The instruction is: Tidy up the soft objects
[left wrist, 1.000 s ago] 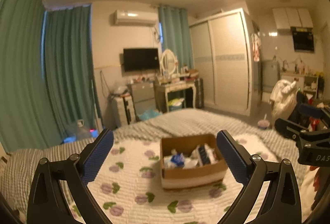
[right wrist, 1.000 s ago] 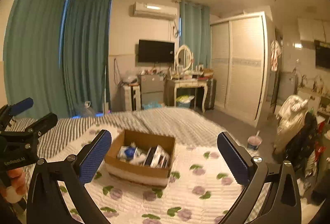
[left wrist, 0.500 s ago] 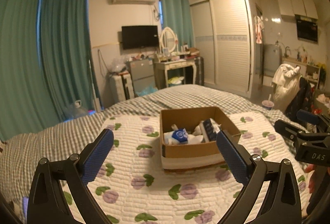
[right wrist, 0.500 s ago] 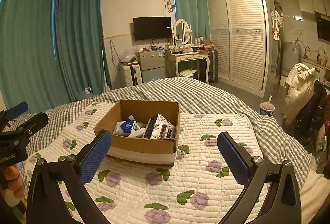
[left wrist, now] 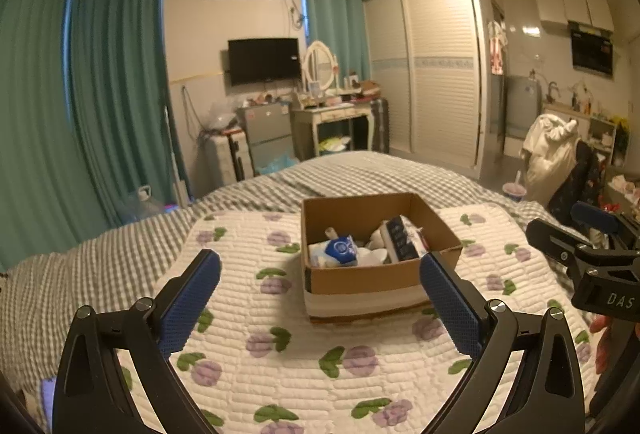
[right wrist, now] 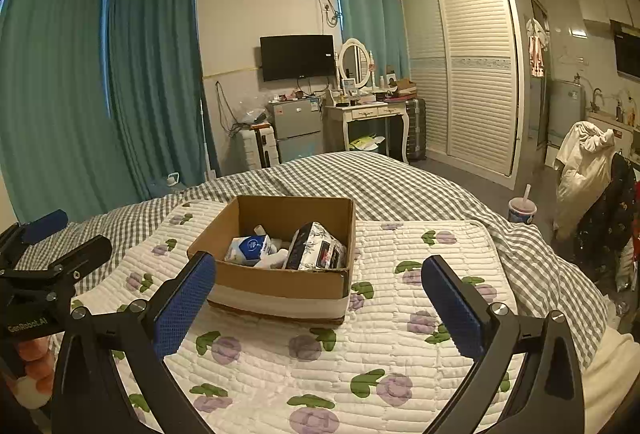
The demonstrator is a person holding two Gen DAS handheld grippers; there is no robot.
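A cardboard box [left wrist: 360,280] stands on a white quilted pad with purple flowers [left wrist: 260,354] on the bed; it also shows in the right wrist view [right wrist: 280,286]. Inside lie a blue-and-white soft pack [left wrist: 334,252], a dark patterned tissue pack [left wrist: 400,242] and white soft items. The same packs show in the right wrist view [right wrist: 250,248] [right wrist: 316,250]. My left gripper [left wrist: 320,298] is open and empty, just in front of the box. My right gripper [right wrist: 318,300] is open and empty, in front of the box's right half.
The bed has a grey checked cover [right wrist: 400,186]. Teal curtains [left wrist: 112,94], a TV, a small fridge, a dressing table [right wrist: 364,114] and a white wardrobe [right wrist: 472,74] line the far walls. A cup with a straw [right wrist: 522,210] and a clothes-laden chair stand at right.
Both cameras have tilted down and moved closer to the bed, so the box sits larger and nearer the fingertips. Both grippers stay open.
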